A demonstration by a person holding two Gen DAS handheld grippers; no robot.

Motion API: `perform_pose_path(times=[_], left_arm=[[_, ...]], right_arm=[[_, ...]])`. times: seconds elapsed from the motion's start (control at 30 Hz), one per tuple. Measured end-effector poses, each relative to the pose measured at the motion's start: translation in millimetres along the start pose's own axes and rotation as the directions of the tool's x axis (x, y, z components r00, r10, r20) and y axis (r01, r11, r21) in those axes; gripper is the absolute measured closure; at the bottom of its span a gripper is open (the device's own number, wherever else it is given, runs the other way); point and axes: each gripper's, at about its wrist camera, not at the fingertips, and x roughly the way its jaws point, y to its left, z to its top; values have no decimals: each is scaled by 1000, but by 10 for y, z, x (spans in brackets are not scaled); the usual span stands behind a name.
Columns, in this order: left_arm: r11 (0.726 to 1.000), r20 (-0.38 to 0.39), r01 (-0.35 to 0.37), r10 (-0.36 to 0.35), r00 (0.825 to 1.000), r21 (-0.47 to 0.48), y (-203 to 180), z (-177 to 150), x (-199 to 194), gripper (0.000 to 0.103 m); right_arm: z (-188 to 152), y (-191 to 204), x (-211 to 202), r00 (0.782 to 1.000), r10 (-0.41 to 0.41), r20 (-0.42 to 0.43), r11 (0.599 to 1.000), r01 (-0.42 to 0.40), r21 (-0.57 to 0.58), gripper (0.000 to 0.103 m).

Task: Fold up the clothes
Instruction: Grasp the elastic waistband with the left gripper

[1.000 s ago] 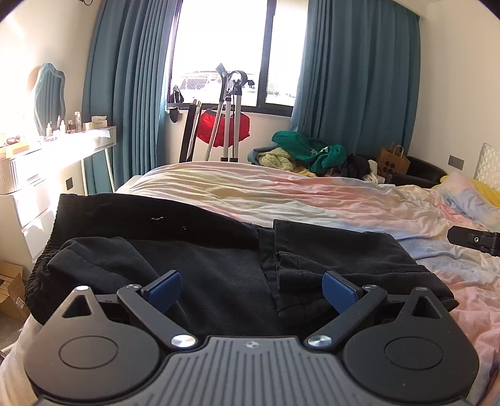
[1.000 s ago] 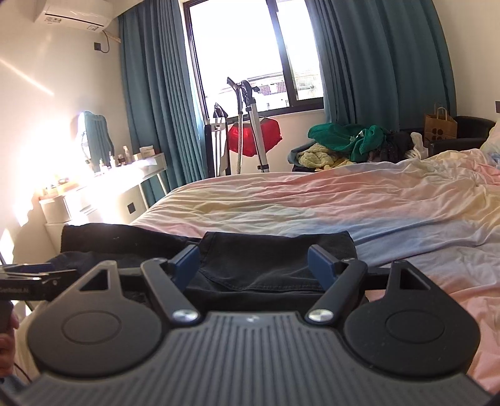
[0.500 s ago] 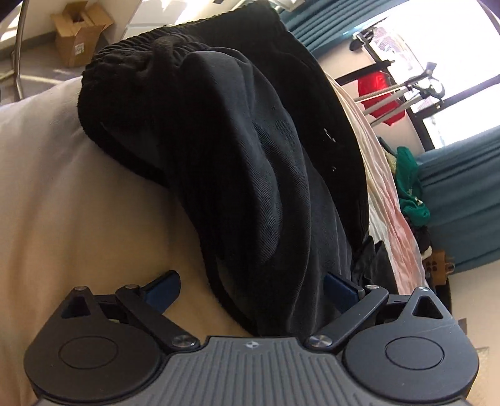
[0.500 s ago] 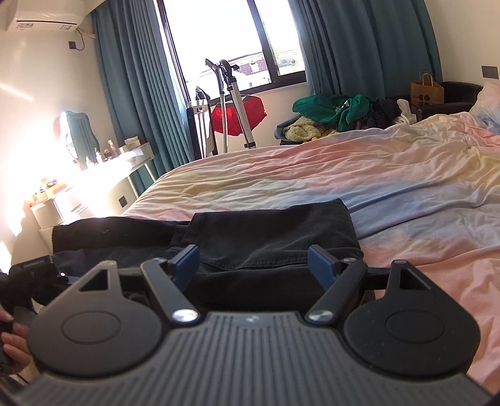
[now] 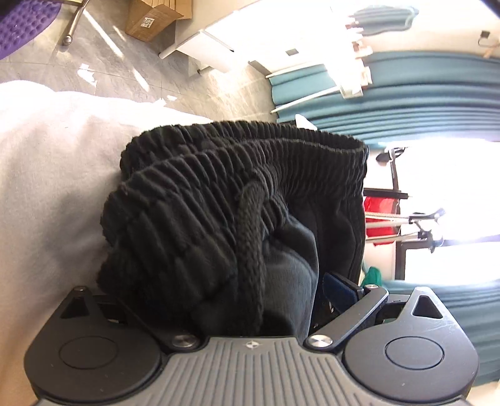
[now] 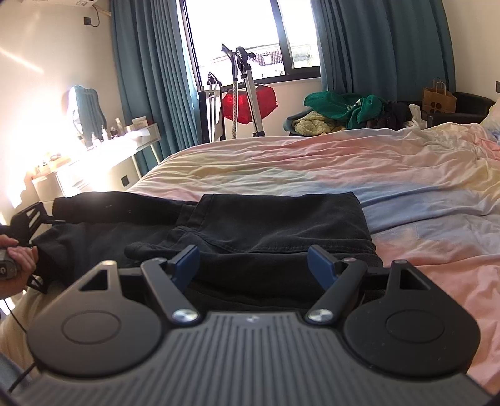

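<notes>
Black trousers [image 6: 275,225] lie partly folded on the pastel bedsheet [image 6: 390,162]. In the left wrist view their ribbed elastic waistband [image 5: 237,175] and drawstring [image 5: 250,250] fill the space between the open fingers of my left gripper [image 5: 237,293], which is rolled sideways at the bed's edge; its left pad is hidden by cloth. The left gripper also shows in the right wrist view [image 6: 22,225], at the trousers' left end. My right gripper [image 6: 254,265] is open and empty, low over the near edge of the folded trouser leg.
A pile of green and yellow clothes [image 6: 340,112] lies beyond the bed. A steamer stand with a red garment [image 6: 247,100] stands by the window. A white dresser [image 6: 103,156] is at left. A cardboard box [image 5: 156,15] sits on the grey floor.
My left gripper has rolled sideways and moved onto the waistband end, which now sits between its fingers. My right gripper has come slightly lower and closer to the trouser leg.
</notes>
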Motion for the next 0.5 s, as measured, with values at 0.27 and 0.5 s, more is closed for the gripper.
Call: perform_pose_path(times=[0.27,0.5], left_arm=[[978,15,210,-210,978,16,-35,38,36,10],[995,13,80,-81,997,58,-83,-5,387,23]], right_arm=[[-54,62,237,997,19,-71,999,-16,40,25],[-123,113,378,994,3,-109,999,1,39,25]])
